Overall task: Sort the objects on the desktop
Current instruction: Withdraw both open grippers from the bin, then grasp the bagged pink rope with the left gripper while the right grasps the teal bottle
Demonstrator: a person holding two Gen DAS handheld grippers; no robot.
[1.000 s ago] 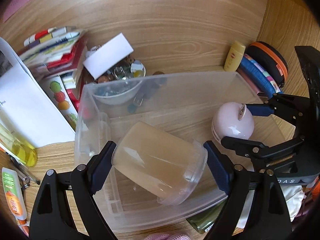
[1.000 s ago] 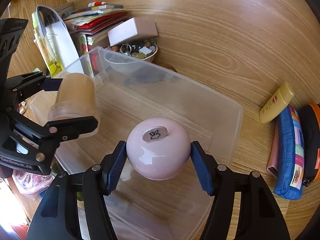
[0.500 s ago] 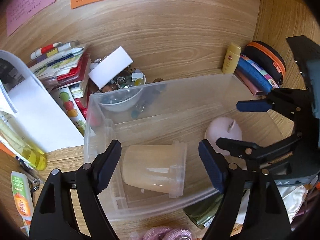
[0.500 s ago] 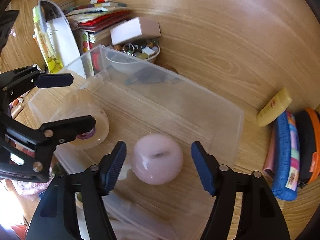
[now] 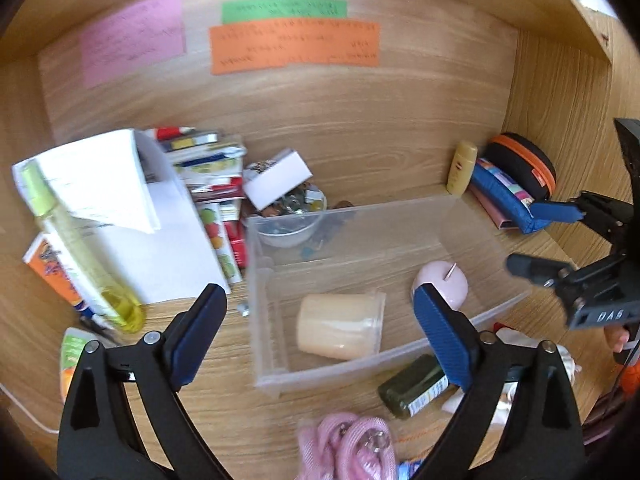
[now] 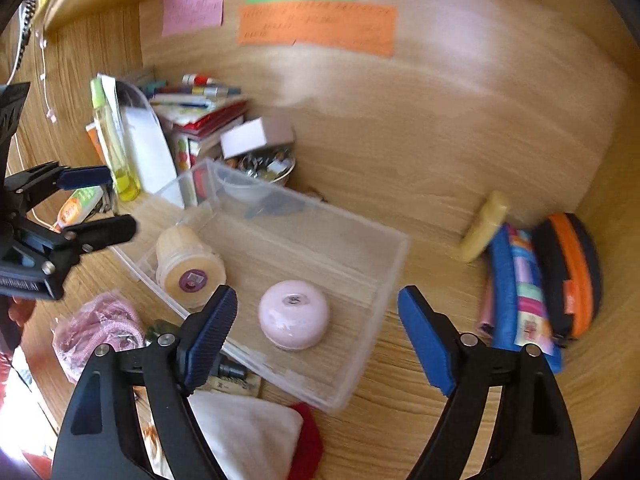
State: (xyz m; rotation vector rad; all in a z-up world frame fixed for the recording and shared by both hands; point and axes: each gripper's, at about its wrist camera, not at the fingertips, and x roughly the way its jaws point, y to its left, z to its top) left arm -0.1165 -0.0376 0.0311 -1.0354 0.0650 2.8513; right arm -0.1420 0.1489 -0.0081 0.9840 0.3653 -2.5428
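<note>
From the left wrist view, the left gripper (image 5: pixel 318 330) hangs above the near end of the clear plastic bin (image 5: pixel 472 316), its jaws opening wide with nothing pinched between them. Inside the bin the beige lidded jar (image 5: pixel 340 326) lies on its side, lid end to the right, and the pink round container (image 5: pixel 440 285) sits just beside it, apart from the jar. A dark green bottle (image 5: pixel 414 390) lies on the desk (image 5: pixel 360 160) just outside the bin's near wall, with a pink cord bundle (image 5: pixel 346 444) nearer the camera.

From the right wrist view, the right gripper (image 6: pixel 316 334) is likewise opening and empty — the pink round container (image 6: pixel 294 314) rests on the bin floor below the gap, untouched. The jar (image 6: pixel 188 268) shows its lid with a purple sticker, close to the bin's left wall (image 6: pixel 132 268). A white cloth (image 6: pixel 248 440) lies on the desk in front of the bin.

Both binned things look light and rigid. The pink container's glossy dome seems slippery — best taken across its widest girth. The jar, probably thin plastic, should be held across its straight body, not the lid rim. The cord and cloth are soft; pinch a bunched fold.
</note>
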